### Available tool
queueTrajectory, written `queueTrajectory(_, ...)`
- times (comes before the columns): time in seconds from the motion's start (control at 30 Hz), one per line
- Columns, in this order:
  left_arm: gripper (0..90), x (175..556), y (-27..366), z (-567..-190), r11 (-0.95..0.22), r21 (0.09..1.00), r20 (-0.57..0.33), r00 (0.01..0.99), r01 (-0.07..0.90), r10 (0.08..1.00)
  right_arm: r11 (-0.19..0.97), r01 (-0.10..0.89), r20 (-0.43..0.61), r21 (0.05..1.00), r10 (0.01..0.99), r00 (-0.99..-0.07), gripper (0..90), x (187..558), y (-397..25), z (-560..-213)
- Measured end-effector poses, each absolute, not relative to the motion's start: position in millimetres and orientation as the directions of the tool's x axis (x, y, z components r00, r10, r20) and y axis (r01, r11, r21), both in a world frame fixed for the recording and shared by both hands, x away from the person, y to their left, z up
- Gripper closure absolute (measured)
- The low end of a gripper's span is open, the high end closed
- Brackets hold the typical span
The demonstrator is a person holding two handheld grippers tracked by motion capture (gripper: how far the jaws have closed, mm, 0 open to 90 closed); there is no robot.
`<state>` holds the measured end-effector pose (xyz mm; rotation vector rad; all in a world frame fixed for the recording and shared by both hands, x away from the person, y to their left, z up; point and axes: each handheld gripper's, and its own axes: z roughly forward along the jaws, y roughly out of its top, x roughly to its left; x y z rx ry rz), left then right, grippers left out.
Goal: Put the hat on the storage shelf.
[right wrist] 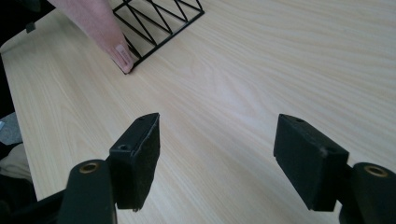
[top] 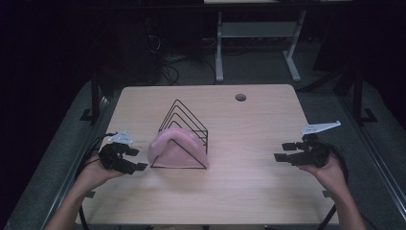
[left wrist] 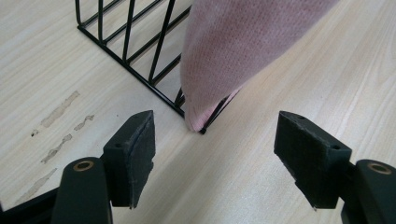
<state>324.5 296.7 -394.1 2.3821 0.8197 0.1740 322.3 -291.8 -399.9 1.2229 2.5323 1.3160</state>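
Left gripper (top: 125, 158): jaws wide, holding nothing; we log it just beside the pink cloth (top: 173, 148), whose lower corner hangs ahead between its jaws. Cloth drapes over the front of the black wire rack (top: 186, 125), mid-table (top: 249, 191). Right gripper (top: 293, 153): jaws wide, well apart from the rack, bare wood between.

One black wire rack (top: 184, 136) stands on the bench (top: 249, 143). One pink cloth (top: 172, 148) is draped over it. Two grippers, left (top: 133, 159) and right (top: 282, 151).
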Motion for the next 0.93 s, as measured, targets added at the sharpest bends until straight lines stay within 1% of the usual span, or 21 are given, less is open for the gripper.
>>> queueTrajectory(0.1, 28.9, 322.9, 295.8, -396.1, -0.608, 0.595, -0.081, 0.792, 0.526, 0.606, 0.326, 0.636, 0.309, 0.699, 0.664, -0.680, 30.8, 317.1, -296.7, -405.6)
queueTrajectory(0.47, 29.6, 316.0, 289.5, -399.7, -0.616, 0.590, -0.065, 0.791, 0.522, 0.608, 0.306, 0.664, 0.327, 0.682, 0.685, -0.651, 29.8, 298.0, -309.8, -424.7)
queueTrajectory(0.63, 29.5, 305.4, 287.4, -401.9, -0.594, 0.616, -0.059, 0.782, 0.518, 0.620, 0.293, 0.673, 0.334, 0.679, 0.693, -0.639, 29.1, 286.5, -312.4, -433.3)
queueTrajectory(0.73, 29.5, 300.1, 285.6, -406.8, -0.577, 0.621, -0.073, 0.772, 0.531, 0.632, 0.297, 0.670, 0.318, 0.680, 0.704, -0.635, 27.3, 276.6, -306.3, -435.5)
queueTrajectory(0.77, 29.5, 299.1, 284.3, -408.6, -0.582, 0.616, -0.070, 0.773, 0.531, 0.631, 0.307, 0.664, 0.312, 0.682, 0.699, -0.644, 26.0, 273.3, -301.6, -436.0)
queueTrajectory(0.93, 29.3, 293.7, 280.0, -413.8, -0.573, 0.624, -0.077, 0.772, 0.531, 0.631, 0.330, 0.620, 0.295, 0.712, 0.661, -0.690, 25.9, 255.4, -279.9, -438.6)
